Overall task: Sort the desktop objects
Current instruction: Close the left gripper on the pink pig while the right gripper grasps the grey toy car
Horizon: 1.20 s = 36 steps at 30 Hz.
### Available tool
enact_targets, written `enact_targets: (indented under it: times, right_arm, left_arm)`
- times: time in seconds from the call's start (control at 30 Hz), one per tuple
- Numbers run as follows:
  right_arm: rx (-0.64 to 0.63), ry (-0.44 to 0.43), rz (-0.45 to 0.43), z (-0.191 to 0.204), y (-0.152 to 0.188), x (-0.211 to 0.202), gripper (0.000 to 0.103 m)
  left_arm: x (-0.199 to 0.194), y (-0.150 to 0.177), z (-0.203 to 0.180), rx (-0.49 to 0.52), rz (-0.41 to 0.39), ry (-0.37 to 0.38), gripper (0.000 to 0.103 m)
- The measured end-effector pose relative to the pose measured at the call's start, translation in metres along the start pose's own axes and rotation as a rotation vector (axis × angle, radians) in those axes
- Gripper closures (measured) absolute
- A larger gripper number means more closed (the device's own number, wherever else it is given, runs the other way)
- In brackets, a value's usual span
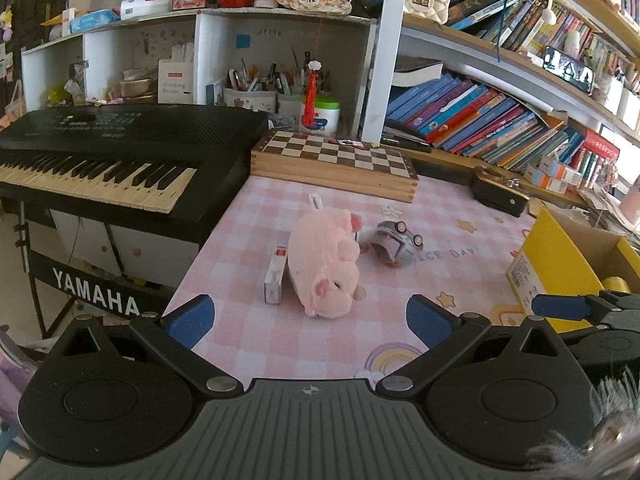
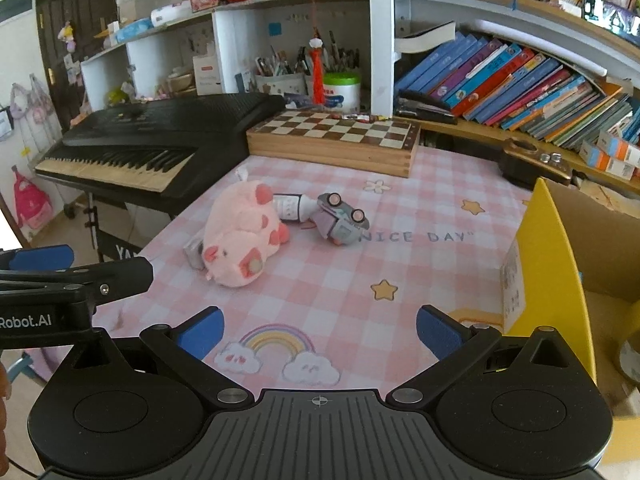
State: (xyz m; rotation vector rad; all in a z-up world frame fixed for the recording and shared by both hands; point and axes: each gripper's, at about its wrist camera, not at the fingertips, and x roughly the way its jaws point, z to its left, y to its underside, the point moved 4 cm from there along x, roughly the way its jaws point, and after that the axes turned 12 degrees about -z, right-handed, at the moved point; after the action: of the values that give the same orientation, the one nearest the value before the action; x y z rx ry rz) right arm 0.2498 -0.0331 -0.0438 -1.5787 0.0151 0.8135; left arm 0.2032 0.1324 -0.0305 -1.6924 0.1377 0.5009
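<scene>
Nearest the lens in each view is a claw with its blue pads spread wide and nothing between them: the left claw (image 1: 310,316) and the right claw (image 2: 320,330) both hang low over the pink checked desk (image 2: 360,280), empty.

The things to sort lie in a small cluster ahead of both claws. The pink plush pig (image 1: 324,268) lies just ahead of the left claw, almost on its centre line, its snout end toward the claw and its long axis running away from it with a slight lean to the left. A small white box (image 1: 276,276) lies alongside the pig on the claw's left, touching or nearly so. A grey toy car (image 1: 396,246) lies tipped on its side, beyond and to the right. From the right claw the pig (image 2: 240,240) sits ahead and to the left, farther off; a white tube-like item (image 2: 290,206) lies between pig and car (image 2: 342,220).

The left claw looks nearer and better lined up with the pig. Its fingers straddle the pig's width, so a straight push forward and down would likely do. The yellow cardboard box (image 2: 548,264), open on the right claw's right, is probably where the things go.
</scene>
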Motion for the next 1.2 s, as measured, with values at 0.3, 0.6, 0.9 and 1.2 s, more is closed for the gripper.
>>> enact_targets:
  times: [0.3,0.6,0.9,1.2]
  right_arm:
    - [-0.027,0.027,-0.032,-0.013,-0.012,0.051,0.000]
    - [0.000,0.018,-0.009,-0.018,-0.019,0.096,0.001]
    - [-0.046,0.011,0.002,-0.019,-0.020,0.124,0.001]
    - [-0.136,0.000,-0.003,-0.016,-0.019,0.147,0.005]
  left_arm:
    - [0.052,-0.012,-0.004,-0.006,0.027,-0.018,0.000]
    - [0.103,-0.016,-0.010,0.008,0.079,-0.009,0.007]
    - [0.144,-0.015,-0.018,0.056,0.127,0.004,0.031]
    - [0.170,-0.012,-0.023,0.098,0.188,0.002,0.041]
